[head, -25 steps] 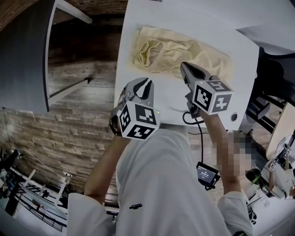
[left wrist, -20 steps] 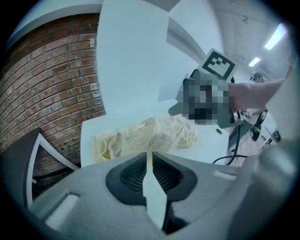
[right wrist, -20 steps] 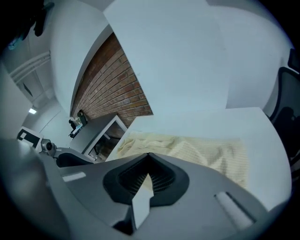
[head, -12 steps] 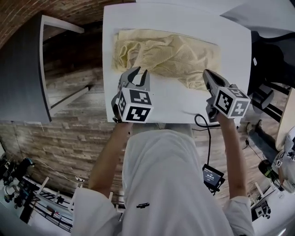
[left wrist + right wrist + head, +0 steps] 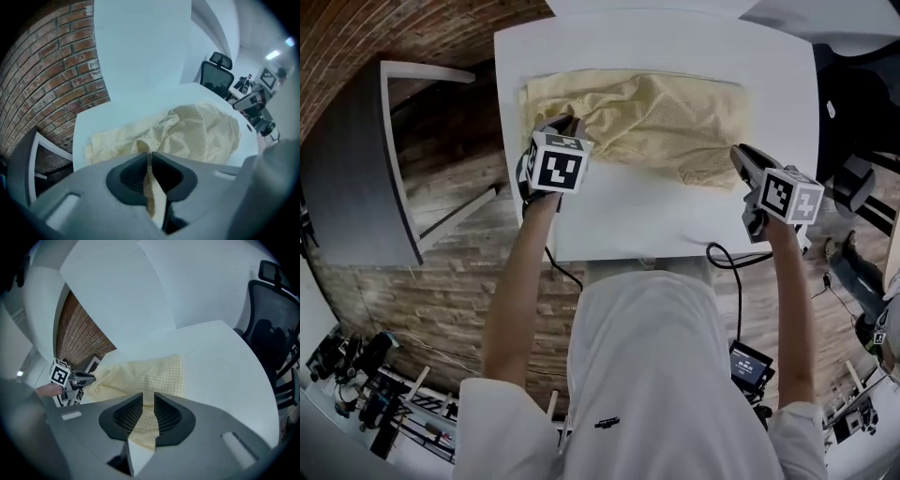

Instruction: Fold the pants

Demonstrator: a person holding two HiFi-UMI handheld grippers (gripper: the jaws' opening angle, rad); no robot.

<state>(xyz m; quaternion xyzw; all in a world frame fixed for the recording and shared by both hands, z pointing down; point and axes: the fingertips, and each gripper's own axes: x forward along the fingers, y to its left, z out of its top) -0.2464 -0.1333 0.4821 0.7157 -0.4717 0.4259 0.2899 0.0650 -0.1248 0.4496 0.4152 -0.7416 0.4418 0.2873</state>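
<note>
The pale yellow pants (image 5: pixel 656 117) lie crumpled across the far half of the white table (image 5: pixel 675 220). My left gripper (image 5: pixel 565 122) is at their near left edge. In the left gripper view its jaws have just been closing, and a fold of the pants (image 5: pixel 197 131) runs up between the nearly touching tips of this gripper (image 5: pixel 150 157). My right gripper (image 5: pixel 741 152) is at the near right corner of the cloth. Its jaws have just been opening. In the right gripper view the right gripper (image 5: pixel 148 399) shows a gap, with the corner of the pants (image 5: pixel 140 376) lying in it, not pinched.
A brick-patterned floor and a grey frame (image 5: pixel 356 159) lie left of the table. A black office chair (image 5: pixel 276 333) stands beyond the table's right side. A cable (image 5: pixel 722 258) hangs from the right gripper over the near table edge. The near strip of the table is bare.
Both grippers moved away from my body onto the pants, the left to the left edge, the right outward to the right corner. The left jaws, open before, now pinch cloth.
</note>
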